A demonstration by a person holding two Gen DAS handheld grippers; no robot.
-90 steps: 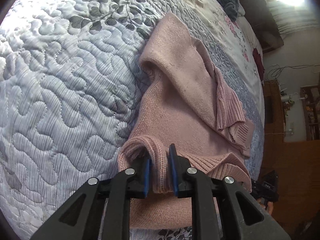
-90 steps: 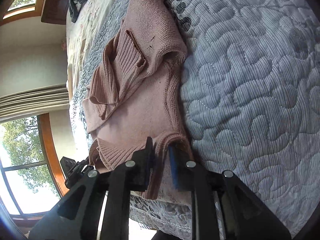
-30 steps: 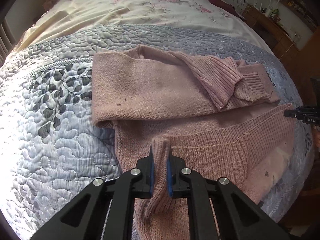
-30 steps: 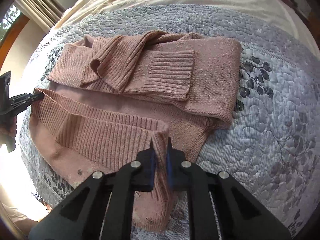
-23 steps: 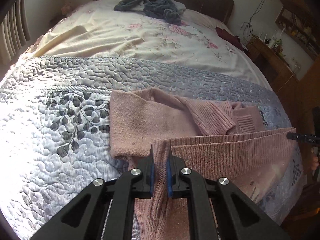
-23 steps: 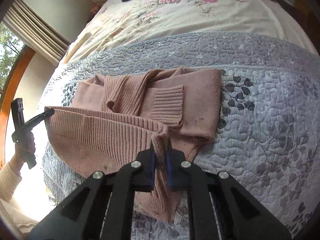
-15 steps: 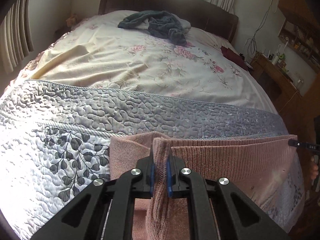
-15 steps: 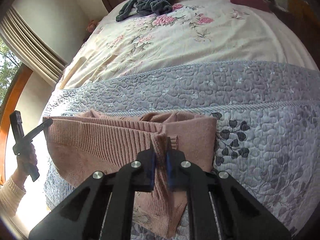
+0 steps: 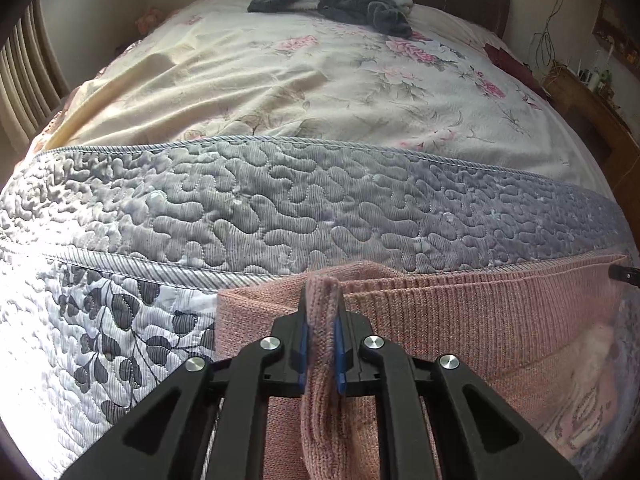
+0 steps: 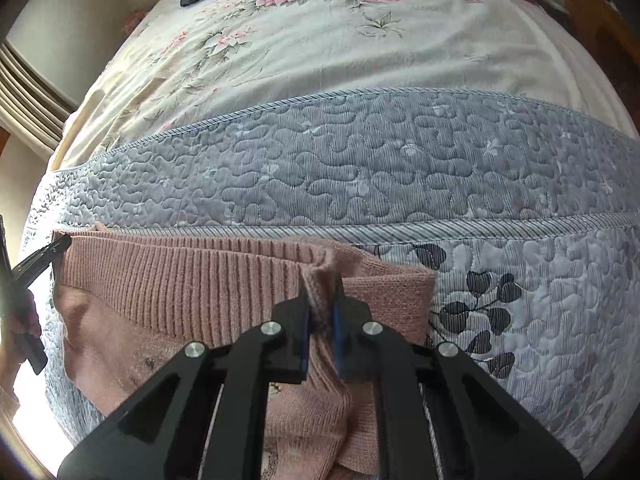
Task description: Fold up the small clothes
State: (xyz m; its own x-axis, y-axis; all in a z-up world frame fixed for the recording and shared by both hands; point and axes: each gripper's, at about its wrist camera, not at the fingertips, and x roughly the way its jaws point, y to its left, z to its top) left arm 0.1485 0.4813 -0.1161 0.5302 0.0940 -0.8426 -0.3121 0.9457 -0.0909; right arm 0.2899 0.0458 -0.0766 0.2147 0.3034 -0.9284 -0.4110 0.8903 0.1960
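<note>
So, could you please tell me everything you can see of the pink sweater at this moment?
The pink sweater is a soft knit with a ribbed hem band. Each end of that band is pinched: the left gripper and the right gripper are both shut on it, holding the hem stretched in a line above the rest of the garment, which lies on the grey quilted bedspread. Small dark specks show on the plain knit below the ribbing.

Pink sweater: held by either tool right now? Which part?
Both. Left tool and right tool each pinch a corner of the pink sweater's ribbed hem, lifted above the quilt.
</note>
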